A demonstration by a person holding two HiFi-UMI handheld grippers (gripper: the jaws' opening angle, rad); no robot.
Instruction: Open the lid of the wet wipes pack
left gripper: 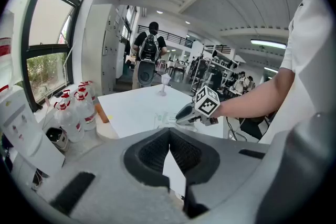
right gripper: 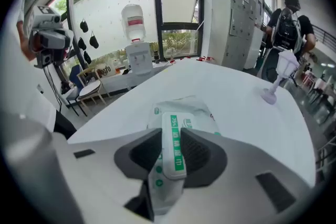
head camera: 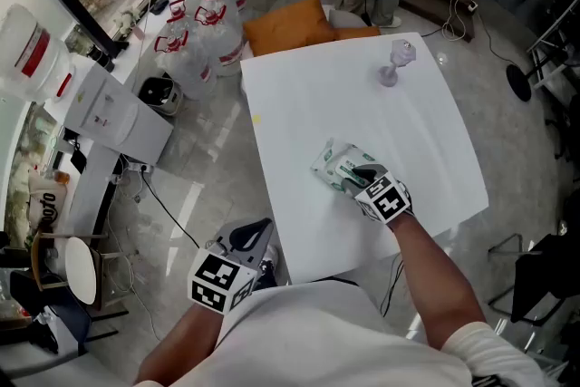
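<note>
The wet wipes pack [head camera: 337, 164], white with green print, lies on the white table [head camera: 308, 95] near its front edge. My right gripper [head camera: 364, 174] reaches down onto it. In the right gripper view the pack [right gripper: 184, 110] lies ahead, and its white lid with a green strip [right gripper: 175, 147] stands between the two pads, which touch its edges; the right gripper [right gripper: 170, 140] is shut on it. My left gripper [head camera: 252, 236] hangs off the table's front left corner, apart from the pack. Its tips [left gripper: 169, 131] meet with nothing between them, and the pack [left gripper: 161, 121] shows far ahead.
A pale plastic goblet [head camera: 397, 62] stands at the table's far side. Several water bottles [head camera: 204, 23], a water dispenser [head camera: 104, 109] and an orange cushion [head camera: 285, 24] are on the floor to the left and behind. A person with a backpack [left gripper: 149, 47] stands beyond the table.
</note>
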